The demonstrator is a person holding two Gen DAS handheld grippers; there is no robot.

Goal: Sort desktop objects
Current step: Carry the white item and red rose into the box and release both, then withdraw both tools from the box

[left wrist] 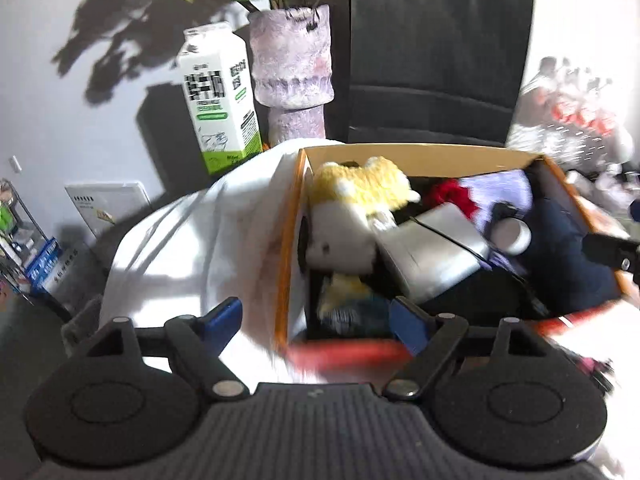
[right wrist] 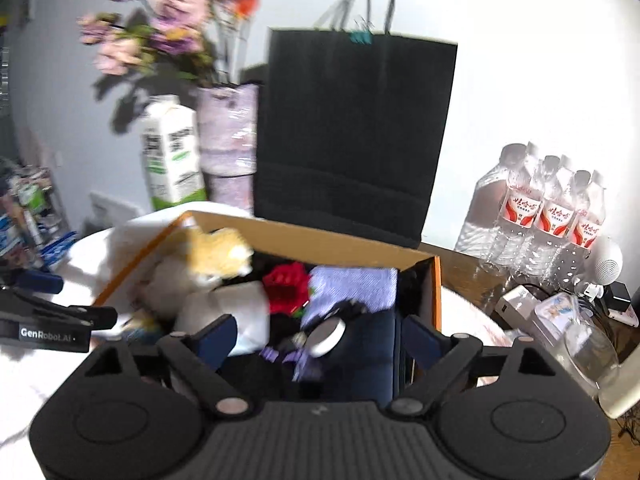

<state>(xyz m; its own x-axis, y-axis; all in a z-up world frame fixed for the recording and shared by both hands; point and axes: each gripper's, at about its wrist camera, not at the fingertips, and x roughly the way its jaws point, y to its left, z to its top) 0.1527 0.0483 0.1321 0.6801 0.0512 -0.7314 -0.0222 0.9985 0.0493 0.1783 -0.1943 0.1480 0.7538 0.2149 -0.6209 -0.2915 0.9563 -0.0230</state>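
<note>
Both your tools are released, nothing gripped: left tool (left wrist: 316, 320), right tool (right wrist: 318, 330). At 12 o'clock the orange box (left wrist: 420, 156) holds soft, light plush (left wrist: 360, 188); pinch its yellow fluff. Silver case (left wrist: 432, 248) looks stiff, slippery.

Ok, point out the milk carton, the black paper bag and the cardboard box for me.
milk carton (left wrist: 218, 96): left wrist view, on its printed front face.
black paper bag (right wrist: 352, 136): right wrist view, middle of its front panel.
cardboard box (left wrist: 420, 156): left wrist view, on the inside of its far wall.
</note>
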